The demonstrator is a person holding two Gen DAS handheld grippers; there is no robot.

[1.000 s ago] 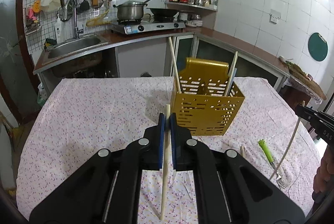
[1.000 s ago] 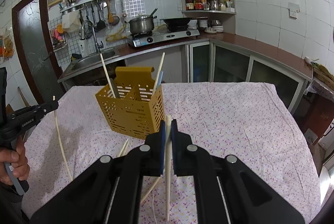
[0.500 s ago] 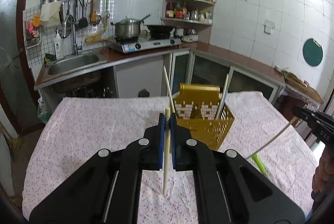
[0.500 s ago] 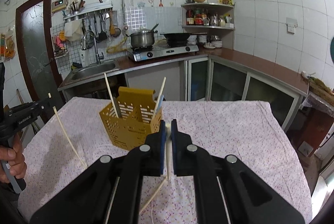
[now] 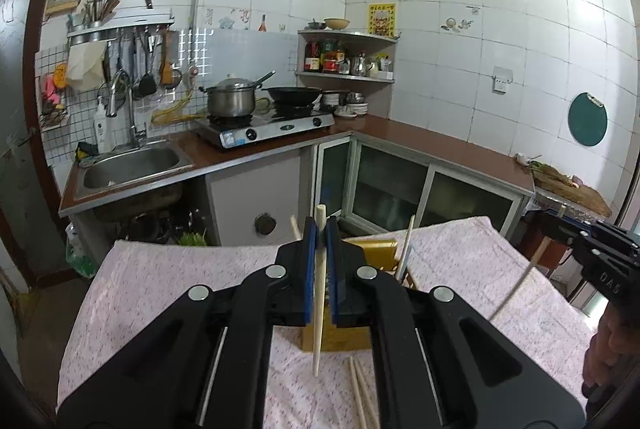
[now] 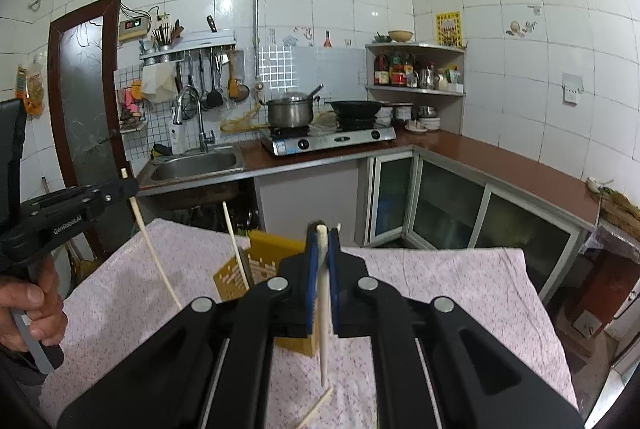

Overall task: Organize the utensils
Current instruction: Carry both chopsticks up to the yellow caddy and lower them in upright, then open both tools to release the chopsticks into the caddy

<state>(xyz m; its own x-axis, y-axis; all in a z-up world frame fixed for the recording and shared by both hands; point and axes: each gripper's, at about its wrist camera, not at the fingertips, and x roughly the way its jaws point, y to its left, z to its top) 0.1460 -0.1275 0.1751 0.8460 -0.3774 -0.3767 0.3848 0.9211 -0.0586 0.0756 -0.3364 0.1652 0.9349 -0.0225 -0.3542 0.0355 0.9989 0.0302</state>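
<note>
Overhead, in the left wrist view, the left tongs (image 5: 320, 237) clench a pale chopstick (image 5: 318, 313) that hangs free above the cloth-covered counter (image 5: 168, 293), just before the yellow holder (image 5: 376, 249). Seen from the right wrist, the right tongs (image 6: 322, 241) grip a second chopstick (image 6: 324, 329) beside the holder, clear cloth to its right.

Both wrist cameras face the kitchen counter (image 5: 400, 133) (shared, beyond the table).
</note>
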